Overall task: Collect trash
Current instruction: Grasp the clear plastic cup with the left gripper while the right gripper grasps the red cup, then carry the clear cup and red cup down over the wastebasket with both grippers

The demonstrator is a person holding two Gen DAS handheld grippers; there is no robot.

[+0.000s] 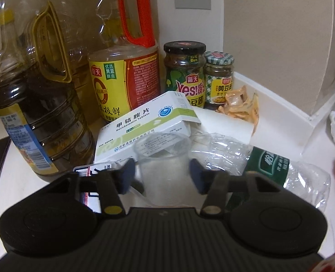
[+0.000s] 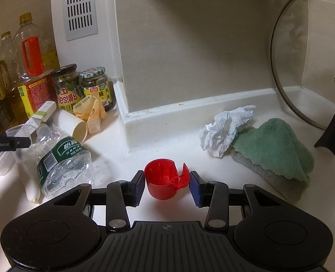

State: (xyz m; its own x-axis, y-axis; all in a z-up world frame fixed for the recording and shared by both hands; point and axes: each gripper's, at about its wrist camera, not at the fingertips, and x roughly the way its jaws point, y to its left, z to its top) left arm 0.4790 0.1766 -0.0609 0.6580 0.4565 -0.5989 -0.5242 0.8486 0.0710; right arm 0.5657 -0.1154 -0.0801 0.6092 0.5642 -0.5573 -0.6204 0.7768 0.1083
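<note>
In the left wrist view my left gripper [image 1: 162, 176] has its blue pads against both sides of a clear plastic cup [image 1: 162, 156] standing on the white counter. Behind the cup lie a white and green medicine box [image 1: 144, 122], a tipped paper cup [image 1: 224, 122] and a yellow wrapper [image 1: 239, 106]. A crushed water bottle [image 1: 303, 174] with a green label lies to its right. In the right wrist view my right gripper [image 2: 167, 183] is shut on a red bottle cap [image 2: 160, 181] resting on the counter. A crumpled white tissue [image 2: 226, 129] lies further back on the right.
Tall oil bottles [image 1: 38, 117] and sauce jars [image 1: 185, 72] stand along the wall behind the left gripper. A green cloth [image 2: 273, 147] and a leaning glass pot lid [image 2: 307, 56] sit at the right. A white wall plinth [image 2: 131, 122] juts out between the two areas.
</note>
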